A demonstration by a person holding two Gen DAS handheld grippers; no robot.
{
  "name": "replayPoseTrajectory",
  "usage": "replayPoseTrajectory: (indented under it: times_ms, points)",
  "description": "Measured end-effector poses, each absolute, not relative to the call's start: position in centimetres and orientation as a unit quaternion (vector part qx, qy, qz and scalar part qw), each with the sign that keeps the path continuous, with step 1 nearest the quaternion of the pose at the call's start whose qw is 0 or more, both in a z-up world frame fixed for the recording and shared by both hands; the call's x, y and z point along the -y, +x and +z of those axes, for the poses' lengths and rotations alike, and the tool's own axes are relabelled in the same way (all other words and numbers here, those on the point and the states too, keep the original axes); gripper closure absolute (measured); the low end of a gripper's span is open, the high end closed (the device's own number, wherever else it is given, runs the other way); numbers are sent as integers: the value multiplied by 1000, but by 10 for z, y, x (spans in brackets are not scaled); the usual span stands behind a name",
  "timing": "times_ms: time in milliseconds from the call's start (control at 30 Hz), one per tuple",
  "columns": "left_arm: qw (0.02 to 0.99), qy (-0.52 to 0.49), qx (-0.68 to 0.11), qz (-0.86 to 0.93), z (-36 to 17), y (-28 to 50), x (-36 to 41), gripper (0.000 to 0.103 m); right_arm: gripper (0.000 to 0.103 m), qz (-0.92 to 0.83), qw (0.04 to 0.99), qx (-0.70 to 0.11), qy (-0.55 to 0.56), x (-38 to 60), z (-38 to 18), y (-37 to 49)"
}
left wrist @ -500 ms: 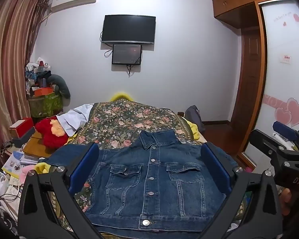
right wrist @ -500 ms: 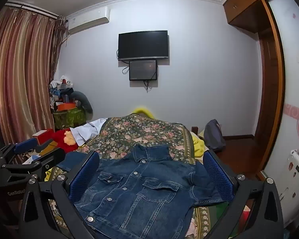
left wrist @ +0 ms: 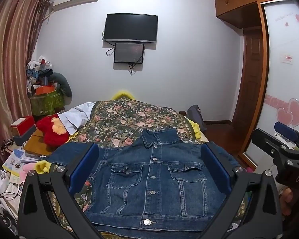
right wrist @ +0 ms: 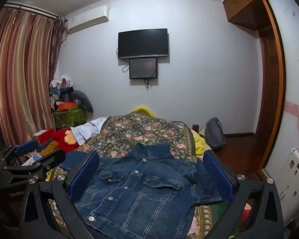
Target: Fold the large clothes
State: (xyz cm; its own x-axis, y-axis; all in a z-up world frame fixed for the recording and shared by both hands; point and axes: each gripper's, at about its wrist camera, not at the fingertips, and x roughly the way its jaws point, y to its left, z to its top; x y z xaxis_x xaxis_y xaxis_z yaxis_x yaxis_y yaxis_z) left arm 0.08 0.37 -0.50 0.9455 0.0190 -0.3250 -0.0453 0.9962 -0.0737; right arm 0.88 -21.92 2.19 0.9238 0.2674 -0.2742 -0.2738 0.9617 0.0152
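A blue denim jacket (left wrist: 153, 181) lies flat and buttoned, front up, collar away from me, on the floral bedspread (left wrist: 127, 119). Its sleeves spread out to both sides. My left gripper (left wrist: 149, 169) hovers open above the jacket's near part, blue pads wide apart, nothing between them. In the right wrist view the same jacket (right wrist: 141, 191) lies below my right gripper (right wrist: 151, 175), which is also open and empty. The right gripper (left wrist: 285, 137) shows at the right edge of the left wrist view; the left gripper (right wrist: 35, 153) shows at the left edge of the right wrist view.
A red plush toy (left wrist: 51, 129) and a white garment (left wrist: 77, 117) lie at the bed's left side. Boxes, books and cables crowd the left floor (left wrist: 16, 159). A grey bag (right wrist: 213, 133) stands right of the bed by the wooden wardrobe (left wrist: 251, 99). A TV (left wrist: 130, 27) hangs on the far wall.
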Motion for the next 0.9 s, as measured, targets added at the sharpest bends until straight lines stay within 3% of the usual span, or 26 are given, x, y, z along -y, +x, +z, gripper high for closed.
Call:
replayPoseTrajectory:
  times_ms: [900]
  points:
    - [987, -33, -156, 13, -3, -1, 3, 0, 0, 138, 980, -141, -10, 217, 21, 11]
